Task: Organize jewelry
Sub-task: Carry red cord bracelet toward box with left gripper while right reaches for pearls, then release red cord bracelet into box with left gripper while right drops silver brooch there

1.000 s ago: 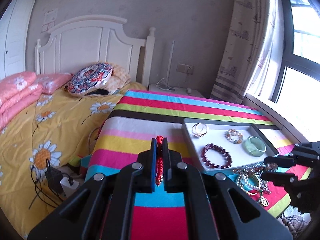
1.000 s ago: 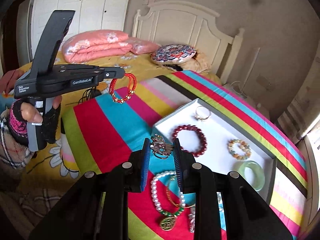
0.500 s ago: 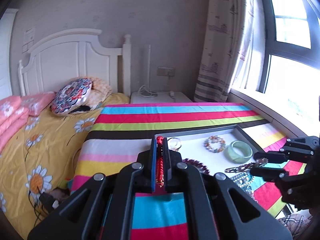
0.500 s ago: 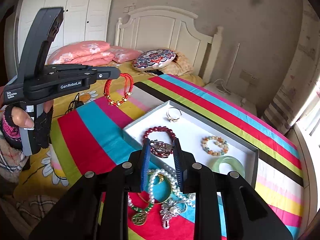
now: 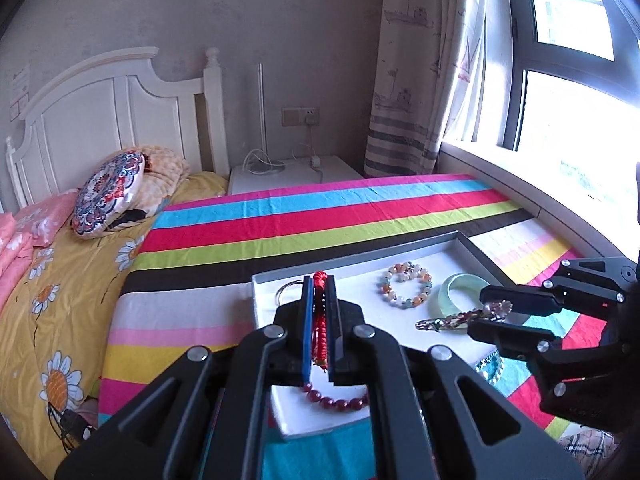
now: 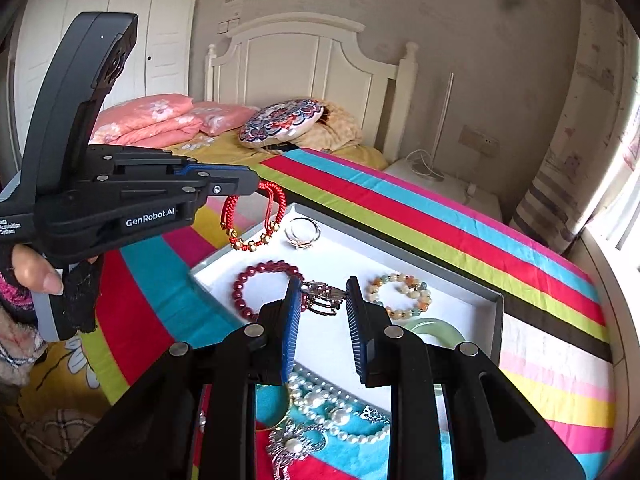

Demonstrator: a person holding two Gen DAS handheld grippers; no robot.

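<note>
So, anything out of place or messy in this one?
Only the unsorted heap: a pearl necklace and other pieces lie tangled on the striped cloth, outside the white tray. Inside the tray, pieces lie apart. The left gripper holds a red cord bracelet, the right gripper a hair clip.

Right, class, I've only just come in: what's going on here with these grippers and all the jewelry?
A person is sorting jewelry into a white tray on a striped cloth. The left gripper holds a red cord bracelet above the tray's corner. The right gripper holds a jeweled hair clip over the tray. A dark red bead bracelet, ring, pastel bead bracelet and green bangle already lie inside.
</note>
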